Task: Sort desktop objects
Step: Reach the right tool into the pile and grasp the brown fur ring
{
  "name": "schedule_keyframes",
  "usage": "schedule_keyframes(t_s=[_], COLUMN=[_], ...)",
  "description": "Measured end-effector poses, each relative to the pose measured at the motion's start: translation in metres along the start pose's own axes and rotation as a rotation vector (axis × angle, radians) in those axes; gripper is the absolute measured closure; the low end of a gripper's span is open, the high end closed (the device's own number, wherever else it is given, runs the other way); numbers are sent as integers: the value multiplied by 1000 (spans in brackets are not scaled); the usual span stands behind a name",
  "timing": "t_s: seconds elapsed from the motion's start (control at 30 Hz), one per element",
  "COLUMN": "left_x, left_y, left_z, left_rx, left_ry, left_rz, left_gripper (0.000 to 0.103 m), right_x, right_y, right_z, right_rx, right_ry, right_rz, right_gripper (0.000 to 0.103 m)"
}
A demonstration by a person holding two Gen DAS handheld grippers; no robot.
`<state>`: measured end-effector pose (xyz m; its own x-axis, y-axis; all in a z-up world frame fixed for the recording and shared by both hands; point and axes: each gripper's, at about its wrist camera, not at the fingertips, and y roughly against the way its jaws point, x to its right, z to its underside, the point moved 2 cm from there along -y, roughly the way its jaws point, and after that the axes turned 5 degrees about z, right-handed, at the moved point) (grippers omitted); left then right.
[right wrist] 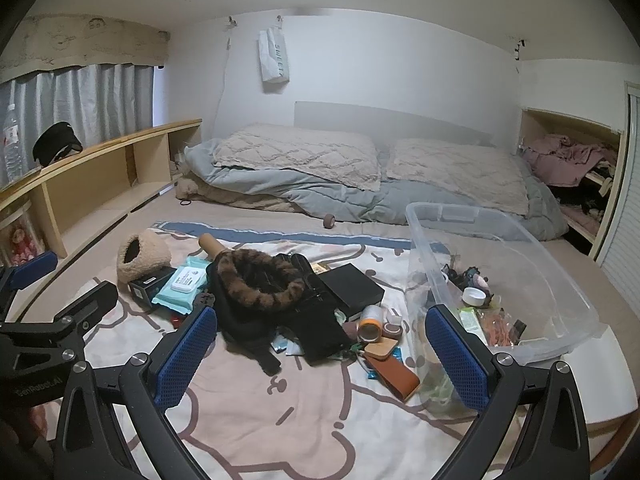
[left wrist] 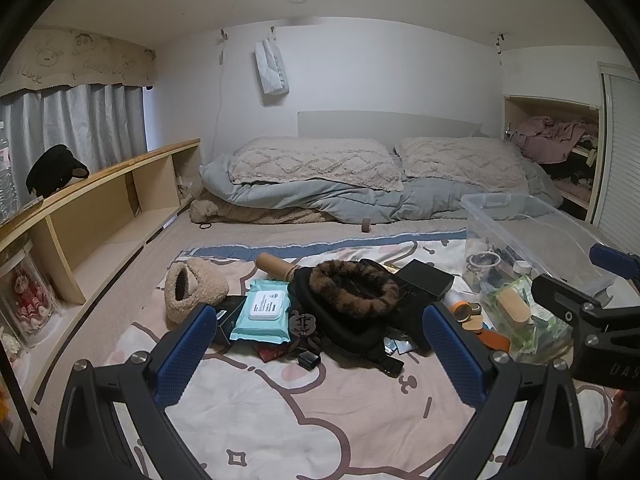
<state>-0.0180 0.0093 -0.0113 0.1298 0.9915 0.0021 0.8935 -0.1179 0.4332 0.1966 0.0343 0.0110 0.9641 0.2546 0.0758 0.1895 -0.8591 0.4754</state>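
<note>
A pile of small objects lies on a pink cartoon blanket [left wrist: 304, 412]: a teal wet-wipes pack [left wrist: 265, 310], a brown fur-trimmed black pouch [left wrist: 354, 292], a black box [left wrist: 426, 278], a beige fleece slipper [left wrist: 192, 286] and an orange-capped bottle [right wrist: 370, 322]. A clear plastic bin [right wrist: 516, 256] at the right holds several small items. My left gripper [left wrist: 316, 354] is open and empty, hovering in front of the pile. My right gripper [right wrist: 320, 354] is open and empty, near the bin's front left corner.
A wooden shelf unit [left wrist: 108, 208] runs along the left with a black cap [left wrist: 56, 168] on top. Pillows [left wrist: 316, 162] and a grey duvet lie at the back. A cardboard tube [left wrist: 276, 266] and a tan leather case [right wrist: 394, 370] lie by the pile.
</note>
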Motion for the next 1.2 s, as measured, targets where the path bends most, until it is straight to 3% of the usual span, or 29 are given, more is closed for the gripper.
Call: schedule_keyframes(t_s=[0.2,0.37,0.57,0.73,0.87,1.0,1.07,1.1,1.2], left_x=[-5,-14,-43,-62,-82,-106,-112,-113,-120], left_y=[8,14,6,-13,-31,-50,-61,-66,-82], left_z=[-1,-2,4,24,39,55,64,69,82], left_rx=[36,60,53,0,-58,-101,-129,-141,-168], left_ry=[12,-25,-22,-63,-30,13,0,-80,-53], left_rz=[5,13,-6,-46,-24,-41,9,166,161], left_gripper=[0,0,0,0,0,0,0,0,0], right_x=[1,3,7,15,21,32,35,37,40], right_y=[6,5,-11,-35,-52,-75,-86,-92,-112], right_z=[1,2,21,43,61,74,80,83,90], right_rx=[31,23,-2,-81,-132,-191,-214,-229,-278], right_ry=[-1,33,168,204,200,136,120,110,55], right_rz=[3,-75,32,7,-25,-115,-150,-171,-241], right_gripper=[0,0,0,0,0,0,0,0,0])
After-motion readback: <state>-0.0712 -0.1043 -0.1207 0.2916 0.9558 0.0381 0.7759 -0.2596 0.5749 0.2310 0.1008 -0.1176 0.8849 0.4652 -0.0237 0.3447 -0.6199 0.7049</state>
